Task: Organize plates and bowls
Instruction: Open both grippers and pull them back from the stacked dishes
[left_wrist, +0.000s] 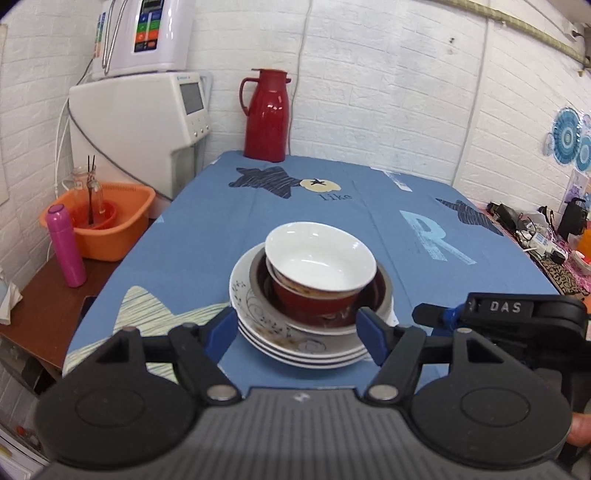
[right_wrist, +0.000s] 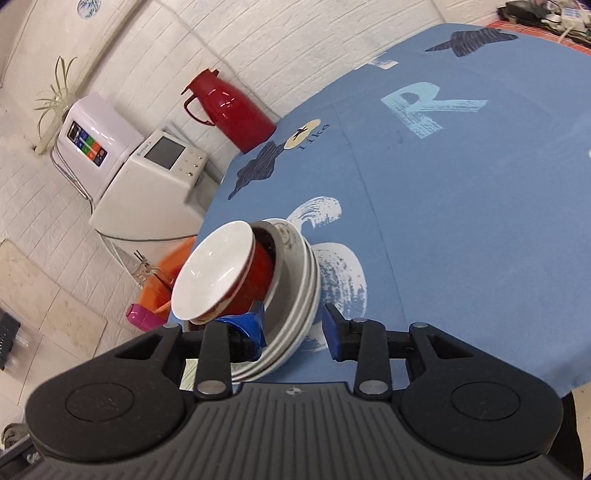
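Bowls (left_wrist: 320, 273) nested on stacked plates (left_wrist: 295, 341), both tongs (left_wrist: 297, 332) (right_wrist: 293, 330) spread wide

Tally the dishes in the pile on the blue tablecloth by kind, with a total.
Bowls, red outside and white inside, nested: 2, top bowl and lower bowl
Shallow grey-rimmed dish under the bowls: 1
Patterned white plates at the bottom: 3 rims show
Total: 6
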